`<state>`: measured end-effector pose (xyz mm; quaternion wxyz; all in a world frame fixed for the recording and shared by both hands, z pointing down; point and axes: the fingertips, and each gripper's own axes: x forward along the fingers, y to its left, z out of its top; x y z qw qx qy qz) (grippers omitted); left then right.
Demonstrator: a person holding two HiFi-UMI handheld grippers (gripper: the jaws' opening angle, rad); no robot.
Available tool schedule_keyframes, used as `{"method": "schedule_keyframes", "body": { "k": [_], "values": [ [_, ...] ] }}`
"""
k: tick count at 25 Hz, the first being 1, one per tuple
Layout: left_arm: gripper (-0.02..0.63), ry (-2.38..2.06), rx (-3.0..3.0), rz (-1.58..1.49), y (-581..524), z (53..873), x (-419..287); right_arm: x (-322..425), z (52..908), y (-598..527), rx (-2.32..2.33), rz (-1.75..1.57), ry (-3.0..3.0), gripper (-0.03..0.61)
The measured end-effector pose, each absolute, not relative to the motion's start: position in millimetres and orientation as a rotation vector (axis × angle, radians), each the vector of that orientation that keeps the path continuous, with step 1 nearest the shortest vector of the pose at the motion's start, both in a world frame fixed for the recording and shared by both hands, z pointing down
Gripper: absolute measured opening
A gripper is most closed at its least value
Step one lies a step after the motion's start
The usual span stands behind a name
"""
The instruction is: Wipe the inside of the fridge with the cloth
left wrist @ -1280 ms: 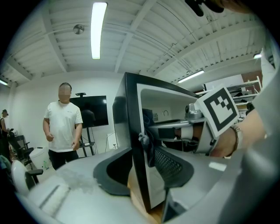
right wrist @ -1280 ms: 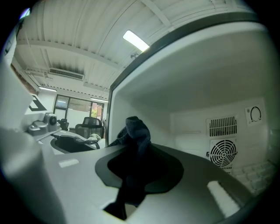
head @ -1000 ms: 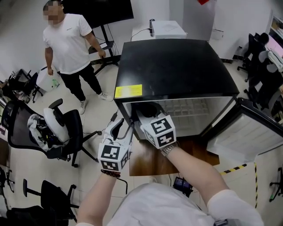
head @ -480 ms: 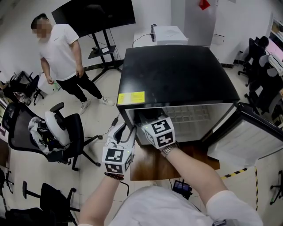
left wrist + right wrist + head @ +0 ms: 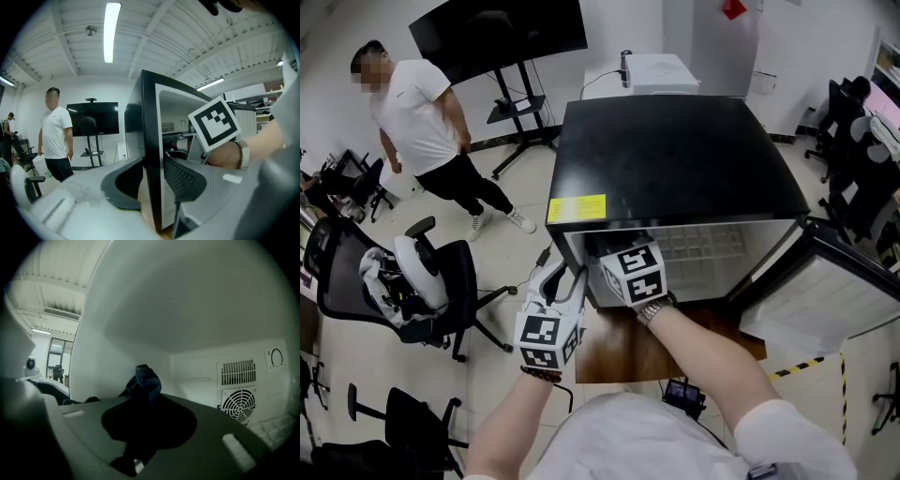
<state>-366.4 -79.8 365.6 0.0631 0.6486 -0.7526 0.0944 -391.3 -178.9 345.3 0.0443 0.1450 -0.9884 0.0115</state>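
The black mini fridge (image 5: 675, 150) stands on a low wooden table with its door swung open to the right. My right gripper (image 5: 143, 399) is inside the white fridge interior, close to the left inner wall (image 5: 103, 366), and is shut on a dark blue cloth (image 5: 146, 379) bunched at its tips. In the head view only its marker cube (image 5: 635, 273) shows at the opening. My left gripper (image 5: 152, 185) straddles the fridge's front left wall (image 5: 151, 140). Its jaws have just been closing, the wall is between them, and both pads lie against it.
The open fridge door (image 5: 830, 281) juts out at the right. A fan grille (image 5: 239, 405) sits on the fridge's back wall. A person in a white shirt (image 5: 408, 103) stands at the far left, behind an office chair (image 5: 427, 272). A TV on a stand (image 5: 502, 28) is behind.
The person in the white shirt has stepped further left. My right gripper has edged a little deeper into the fridge with the cloth. The left gripper stays at the fridge's front edge.
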Motion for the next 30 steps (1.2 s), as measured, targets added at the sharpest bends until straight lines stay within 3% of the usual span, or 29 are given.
{"method": "schedule_keyframes", "body": {
  "k": [30],
  "values": [
    [0.135, -2.266, 1.986, 0.319, -80, 364, -366, -416, 362, -226, 0.678, 0.016, -2.865, 0.066]
  ]
}}
